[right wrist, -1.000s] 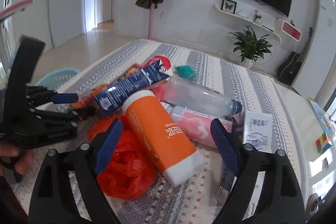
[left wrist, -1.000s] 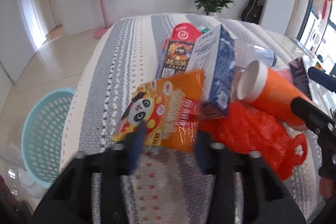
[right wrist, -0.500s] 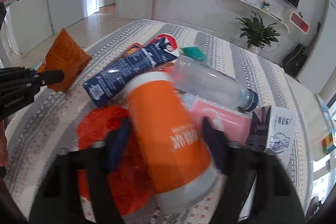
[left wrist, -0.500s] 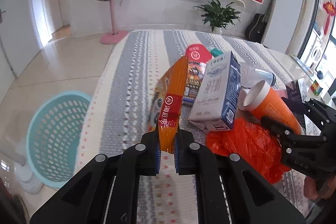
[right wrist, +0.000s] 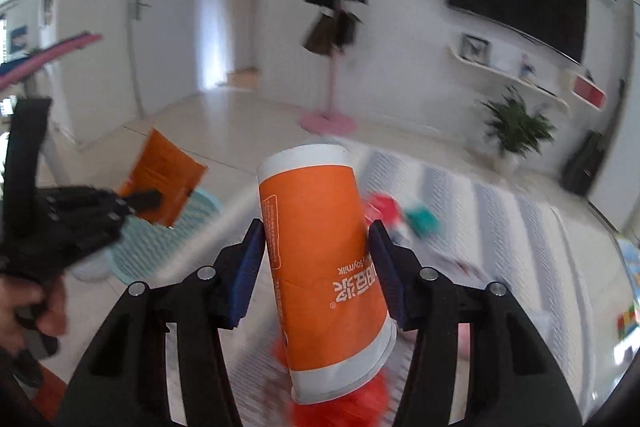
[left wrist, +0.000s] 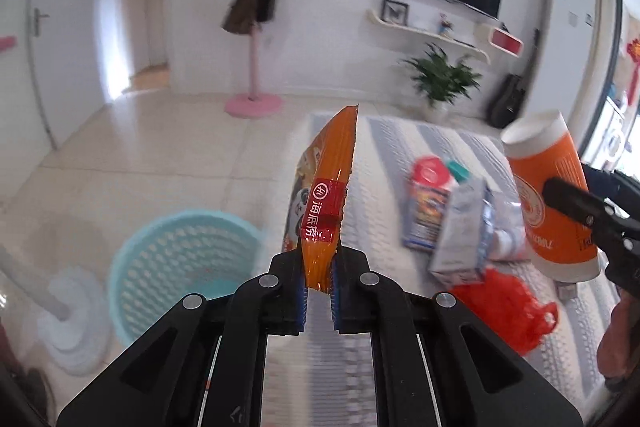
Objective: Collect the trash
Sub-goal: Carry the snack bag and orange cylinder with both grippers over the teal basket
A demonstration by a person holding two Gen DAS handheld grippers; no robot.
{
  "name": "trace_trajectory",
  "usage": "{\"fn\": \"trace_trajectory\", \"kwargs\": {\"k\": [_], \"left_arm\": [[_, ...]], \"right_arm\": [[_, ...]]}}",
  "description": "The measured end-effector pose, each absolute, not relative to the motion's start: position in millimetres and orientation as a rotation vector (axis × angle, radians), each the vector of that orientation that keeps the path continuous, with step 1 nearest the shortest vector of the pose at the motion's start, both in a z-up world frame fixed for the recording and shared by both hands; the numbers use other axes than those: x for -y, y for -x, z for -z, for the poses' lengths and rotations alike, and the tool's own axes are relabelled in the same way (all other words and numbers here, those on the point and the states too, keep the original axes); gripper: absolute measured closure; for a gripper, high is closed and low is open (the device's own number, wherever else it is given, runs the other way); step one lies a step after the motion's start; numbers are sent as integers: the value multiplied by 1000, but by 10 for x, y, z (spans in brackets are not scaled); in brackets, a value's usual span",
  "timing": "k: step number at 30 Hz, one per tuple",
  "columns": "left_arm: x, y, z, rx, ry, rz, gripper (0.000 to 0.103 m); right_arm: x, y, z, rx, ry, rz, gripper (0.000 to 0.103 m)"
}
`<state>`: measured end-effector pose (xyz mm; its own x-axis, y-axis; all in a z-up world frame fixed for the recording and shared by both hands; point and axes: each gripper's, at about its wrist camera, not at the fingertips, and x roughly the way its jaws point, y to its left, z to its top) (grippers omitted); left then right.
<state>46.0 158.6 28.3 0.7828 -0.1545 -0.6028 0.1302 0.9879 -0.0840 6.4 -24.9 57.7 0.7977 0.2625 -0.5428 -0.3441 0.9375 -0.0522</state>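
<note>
My left gripper (left wrist: 319, 287) is shut on an orange snack packet (left wrist: 326, 203) and holds it edge-on in the air, between the table and the light blue basket (left wrist: 180, 267) on the floor. The packet also shows in the right wrist view (right wrist: 162, 179), with the left gripper (right wrist: 140, 201) clamped on it. My right gripper (right wrist: 316, 267) is shut on an orange and white canister (right wrist: 320, 259), lifted off the table. The canister shows at the right of the left wrist view (left wrist: 548, 195).
On the striped table (left wrist: 400, 147) lie a milk carton (left wrist: 464, 231), a red-topped snack bag (left wrist: 426, 199), a clear bottle (left wrist: 508, 211) and an orange plastic bag (left wrist: 508, 307). A white mop head (left wrist: 68, 319) lies on the floor next to the basket.
The left gripper has lifted the packet and swung left toward the basket. The right gripper has closed on the canister and raised it off the table.
</note>
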Motion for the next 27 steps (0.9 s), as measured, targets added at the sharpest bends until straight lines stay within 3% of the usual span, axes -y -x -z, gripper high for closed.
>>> {"fn": "trace_trajectory", "kwargs": {"k": [6, 13, 21, 27], "left_arm": [[-2213, -461, -300, -654, 46, 41, 96], [-2894, -640, 89, -725, 109, -46, 96], [-3200, -925, 632, -834, 225, -33, 94], [-3313, -989, 859, -869, 275, -15, 93]], "right_arm": [[-625, -278, -562, -558, 153, -498, 53], [-1346, -698, -161, -668, 137, -594, 53], [-1719, -1273, 603, -902, 97, -537, 53], [-1873, -1369, 678, -881, 140, -502, 53]]}}
